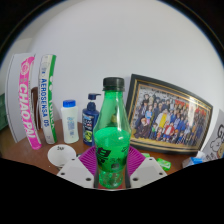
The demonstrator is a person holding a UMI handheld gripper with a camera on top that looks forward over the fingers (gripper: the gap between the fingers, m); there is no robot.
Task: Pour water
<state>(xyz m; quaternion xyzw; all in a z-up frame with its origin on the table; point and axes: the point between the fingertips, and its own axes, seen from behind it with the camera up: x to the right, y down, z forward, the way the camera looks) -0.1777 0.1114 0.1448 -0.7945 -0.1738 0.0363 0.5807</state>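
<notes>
A green plastic bottle (111, 135) with a dark cap stands upright between my fingers. My gripper (111, 168) is shut on the green bottle: both purple pads (91, 160) press on its lower body from either side. The bottle's base is hidden between the fingers. No cup or other vessel for the water shows.
Beyond the bottle on the wooden table (20, 150) stand a small white bottle with a blue cap (70, 121), a blue spray bottle (91, 118), a framed group photo (168, 113), pink and white boxes (30, 98) to the left, and a small white lid (60, 152).
</notes>
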